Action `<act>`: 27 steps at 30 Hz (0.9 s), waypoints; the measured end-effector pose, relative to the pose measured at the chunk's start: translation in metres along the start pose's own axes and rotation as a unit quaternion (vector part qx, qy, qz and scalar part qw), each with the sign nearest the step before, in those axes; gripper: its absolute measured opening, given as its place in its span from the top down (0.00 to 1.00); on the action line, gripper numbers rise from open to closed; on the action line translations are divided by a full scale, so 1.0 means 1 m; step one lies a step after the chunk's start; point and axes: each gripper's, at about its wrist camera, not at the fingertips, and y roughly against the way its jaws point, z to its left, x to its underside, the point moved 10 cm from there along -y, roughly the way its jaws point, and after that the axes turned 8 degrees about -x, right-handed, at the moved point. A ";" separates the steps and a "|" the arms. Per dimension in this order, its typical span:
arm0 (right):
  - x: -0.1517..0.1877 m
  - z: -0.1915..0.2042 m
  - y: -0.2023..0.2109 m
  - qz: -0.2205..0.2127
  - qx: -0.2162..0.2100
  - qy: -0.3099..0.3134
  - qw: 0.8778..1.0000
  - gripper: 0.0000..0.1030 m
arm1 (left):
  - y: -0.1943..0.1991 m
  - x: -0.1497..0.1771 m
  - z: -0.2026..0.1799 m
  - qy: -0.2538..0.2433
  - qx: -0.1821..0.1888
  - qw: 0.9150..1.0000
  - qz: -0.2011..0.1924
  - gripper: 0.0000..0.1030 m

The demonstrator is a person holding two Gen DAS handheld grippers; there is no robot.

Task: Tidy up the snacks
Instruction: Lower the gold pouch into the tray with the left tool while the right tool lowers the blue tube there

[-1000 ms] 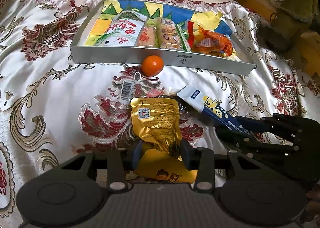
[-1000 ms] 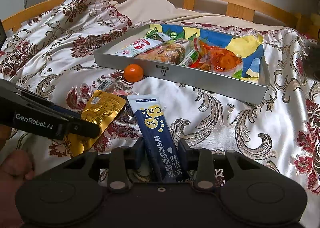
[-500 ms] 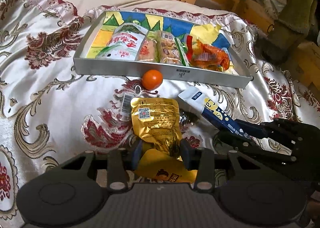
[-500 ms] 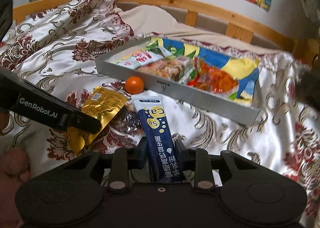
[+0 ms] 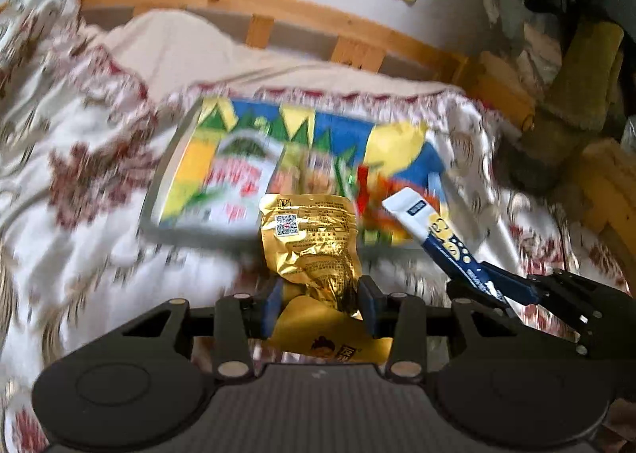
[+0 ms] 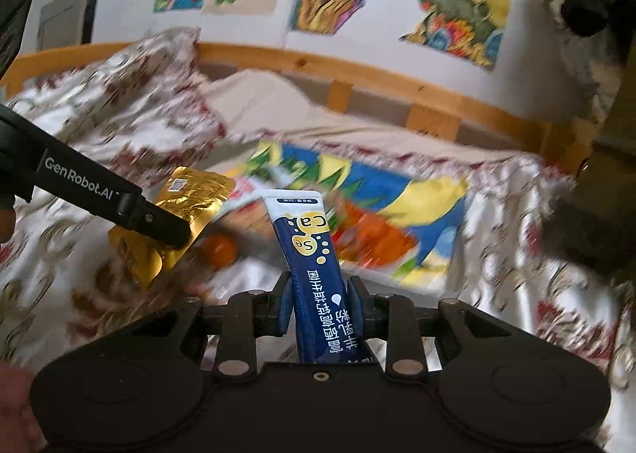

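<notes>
Left claw point(image 5: 320, 304) clamps the crinkled gold foil pouch point(image 5: 312, 244), right claw point(image 6: 320, 308) pinches the navy-and-white sachet point(image 6: 314, 254); carry both level over the shallow grey tray point(image 5: 157, 194).

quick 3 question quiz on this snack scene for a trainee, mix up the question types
1. True or false: the left claw is shut on the gold pouch.
2. Which item is the right claw holding? A) the orange B) the blue stick pack C) a red bag
3. Fill in: the orange lies on the bedspread, just outside the ____.

Key
1. True; the pads pinch the pouch's lower part.
2. B; the blue stick pack stands up between the pads.
3. Tray; it already holds several snacks.
</notes>
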 end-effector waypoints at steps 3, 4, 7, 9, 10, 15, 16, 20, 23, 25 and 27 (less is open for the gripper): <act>-0.019 -0.025 -0.007 -0.022 0.013 -0.024 0.999 0.71 | -0.014 -0.024 -0.012 0.000 0.008 1.000 -0.013 0.57; -0.025 -0.034 -0.011 -0.029 0.016 -0.037 0.999 0.71 | -0.019 -0.032 -0.017 0.004 0.012 1.000 -0.016 0.57; -0.043 -0.056 -0.025 -0.045 0.024 -0.062 0.997 0.70 | -0.039 -0.055 -0.028 0.009 0.017 1.000 -0.023 0.57; -0.051 -0.069 -0.037 -0.049 0.034 -0.063 0.996 0.70 | -0.054 -0.069 -0.036 0.003 0.015 1.000 -0.027 0.57; -0.054 -0.075 -0.043 -0.047 0.037 -0.065 0.996 0.70 | -0.061 -0.074 -0.039 0.002 0.016 0.999 -0.029 0.57; -0.053 -0.104 -0.075 -0.021 0.052 -0.097 0.994 0.70 | -0.096 -0.090 -0.054 0.001 0.020 1.000 -0.013 0.57; -0.051 -0.109 -0.080 -0.015 0.055 -0.103 0.993 0.70 | -0.102 -0.090 -0.056 -0.003 0.019 1.000 -0.010 0.57; -0.038 -0.123 -0.094 0.007 0.059 -0.131 0.990 0.70 | -0.115 -0.084 -0.060 -0.014 0.011 1.000 0.001 0.57; -0.029 -0.126 -0.102 0.021 0.059 -0.147 0.987 0.70 | -0.123 -0.079 -0.060 -0.011 0.007 1.000 0.011 0.57; -0.024 -0.127 -0.103 0.026 0.058 -0.155 0.986 0.70 | -0.125 -0.076 -0.057 -0.009 0.007 1.000 0.015 0.56; -0.022 -0.127 -0.104 0.026 0.059 -0.156 0.986 0.70 | -0.126 -0.074 -0.057 -0.011 0.005 1.000 0.019 0.56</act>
